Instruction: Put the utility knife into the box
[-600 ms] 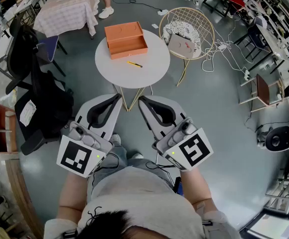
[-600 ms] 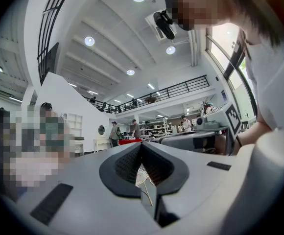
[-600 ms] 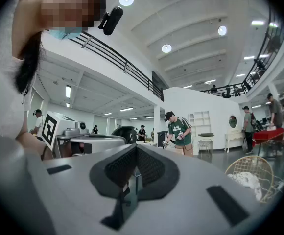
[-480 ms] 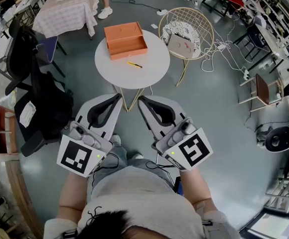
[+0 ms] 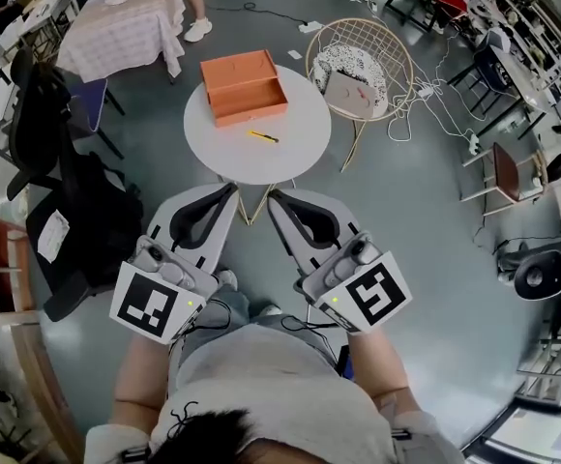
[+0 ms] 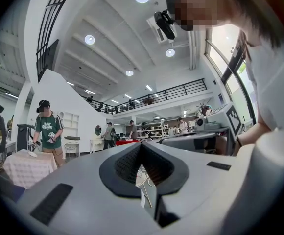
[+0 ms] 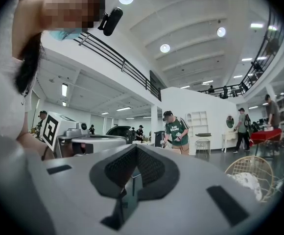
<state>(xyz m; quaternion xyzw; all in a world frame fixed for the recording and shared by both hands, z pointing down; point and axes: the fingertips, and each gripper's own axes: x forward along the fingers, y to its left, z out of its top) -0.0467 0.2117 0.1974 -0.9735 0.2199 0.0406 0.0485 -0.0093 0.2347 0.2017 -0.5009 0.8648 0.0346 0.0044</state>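
Shifted slightly since half a second earlier, the head view now shows the white round table (image 5: 290,153) a touch lower, with the yellow utility knife (image 5: 263,136) lying on it just beside the orange box (image 5: 245,87). The left gripper (image 5: 230,190) and right gripper (image 5: 274,197) hang well short of the table, jaws pressed together and empty. The knife looks light, stiff and smooth-sided, so it is probably best pinched across the middle of its handle.

Round white table (image 5: 295,153) mid-floor; gold wire chair (image 5: 403,54) just beside its right edge; checked-cloth table (image 5: 116,32) far left; black office chair (image 5: 41,114) left.
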